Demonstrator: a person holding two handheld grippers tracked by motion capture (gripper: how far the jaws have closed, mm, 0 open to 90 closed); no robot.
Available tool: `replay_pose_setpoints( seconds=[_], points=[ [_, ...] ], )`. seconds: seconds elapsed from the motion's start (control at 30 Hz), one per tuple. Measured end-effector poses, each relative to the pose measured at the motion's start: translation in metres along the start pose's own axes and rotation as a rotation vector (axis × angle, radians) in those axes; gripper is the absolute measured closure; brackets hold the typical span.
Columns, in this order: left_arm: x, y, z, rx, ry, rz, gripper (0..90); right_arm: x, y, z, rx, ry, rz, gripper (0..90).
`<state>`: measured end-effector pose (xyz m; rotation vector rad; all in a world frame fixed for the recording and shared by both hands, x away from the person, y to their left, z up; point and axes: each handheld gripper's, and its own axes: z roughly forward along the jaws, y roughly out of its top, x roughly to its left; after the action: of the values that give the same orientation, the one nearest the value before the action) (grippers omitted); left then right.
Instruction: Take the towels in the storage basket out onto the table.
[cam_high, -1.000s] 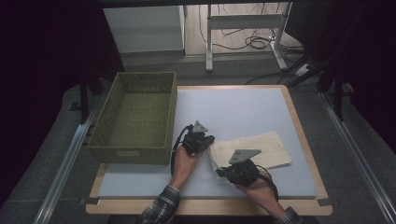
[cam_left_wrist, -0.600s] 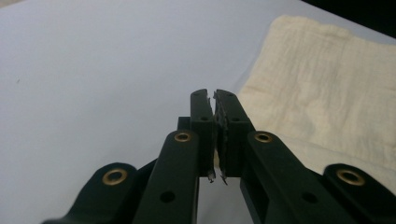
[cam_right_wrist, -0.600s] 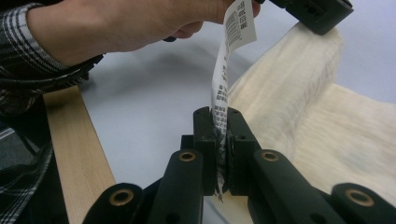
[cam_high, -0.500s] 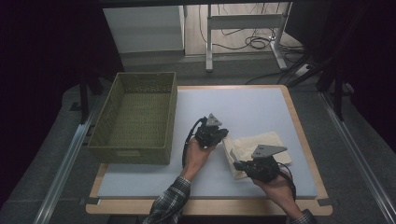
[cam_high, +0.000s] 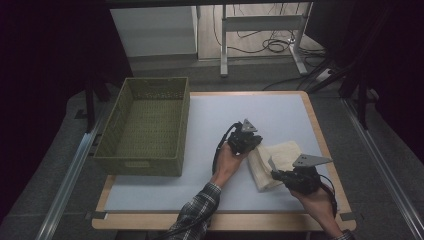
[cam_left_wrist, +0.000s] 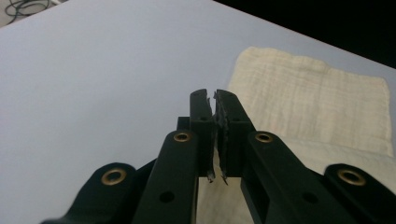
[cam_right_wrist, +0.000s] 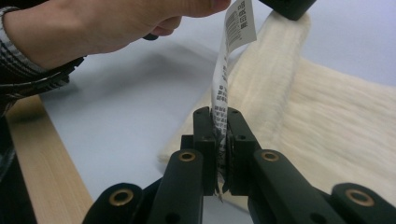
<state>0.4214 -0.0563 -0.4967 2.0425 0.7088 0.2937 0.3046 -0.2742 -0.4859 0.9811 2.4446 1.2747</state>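
I am looking down at the table (cam_high: 165, 197) from the high view. The towel (cam_high: 280, 155) is lying on the white mat at the right side, folded over, between my two grippers. The basket (cam_high: 145, 125) is standing at the left side of the table, well apart from the towel.

My left gripper (cam_high: 256, 142) is sitting at the towel's upper left edge. In the left gripper view its jaws are pressed together, and the towel (cam_left_wrist: 313, 100) is spreading flat beyond them and also passing under them. I cannot tell if some cloth is caught between the pads, because only a thin dark line is showing there.

My right gripper (cam_high: 275, 175) is staying at the towel's lower edge, near the front of the table. In the right gripper view its jaws are clamped on the towel's white label (cam_right_wrist: 227, 70), which is standing up from between the pads with printed text on it. Behind the label a rolled fold of the towel (cam_right_wrist: 327, 126) is running away toward the left hand (cam_right_wrist: 107, 23), which is hanging just above the mat.
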Motion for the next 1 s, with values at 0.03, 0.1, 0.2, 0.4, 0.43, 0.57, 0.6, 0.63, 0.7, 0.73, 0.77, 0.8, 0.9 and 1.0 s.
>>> replay_pose_setpoints(
  seconds=[0.03,0.1,0.2,0.4,0.43,0.57,0.6,0.63,0.7,0.73,0.77,0.8,0.9,1.0],
  points=[
    [-0.002,0.003,0.006,0.002,0.0,0.012,86.1,-0.003,-0.002,-0.002,0.002,-0.006,0.007,85.7],
    [-0.003,0.005,0.009,0.005,-0.001,0.015,86.0,-0.011,-0.006,-0.007,-0.002,-0.019,0.029,85.6],
    [-0.007,0.011,0.016,0.008,-0.005,0.023,86.0,-0.019,-0.011,-0.012,-0.004,-0.034,0.048,85.6],
    [-0.015,0.023,0.031,0.007,-0.011,0.041,85.8,-0.03,-0.018,-0.019,-0.001,-0.054,0.078,85.6],
    [-0.018,0.027,0.035,0.005,-0.011,0.045,85.8,-0.034,-0.021,-0.021,-0.003,-0.063,0.09,85.6],
    [-0.021,0.035,0.044,0.016,-0.009,0.063,85.6,-0.041,-0.024,-0.025,-0.008,-0.08,0.102,85.5],
    [-0.021,0.035,0.044,0.016,-0.009,0.063,85.6,-0.041,-0.024,-0.025,-0.008,-0.08,0.102,85.5],
    [-0.023,0.037,0.047,0.01,-0.011,0.055,85.6,-0.043,-0.025,-0.026,-0.007,-0.084,0.11,85.5],
    [-0.023,0.04,0.051,0.019,-0.008,0.064,85.6,-0.048,-0.026,-0.028,-0.008,-0.095,0.113,85.5],
    [-0.024,0.041,0.053,0.016,-0.008,0.06,85.5,-0.05,-0.027,-0.028,-0.008,-0.1,0.123,85.5],
    [-0.024,0.042,0.055,0.025,-0.01,0.069,85.5,-0.051,-0.028,-0.029,-0.006,-0.106,0.122,85.5],
    [-0.025,0.044,0.06,0.02,-0.012,0.063,85.5,-0.054,-0.029,-0.03,-0.009,-0.113,0.128,85.5],
    [-0.027,0.046,0.065,0.023,-0.015,0.059,85.5,-0.057,-0.031,-0.031,-0.004,-0.12,0.137,85.4],
    [-0.028,0.046,0.074,0.032,-0.015,0.041,84.3,-0.061,-0.033,-0.03,0.003,-0.127,0.146,85.3]
  ],
)
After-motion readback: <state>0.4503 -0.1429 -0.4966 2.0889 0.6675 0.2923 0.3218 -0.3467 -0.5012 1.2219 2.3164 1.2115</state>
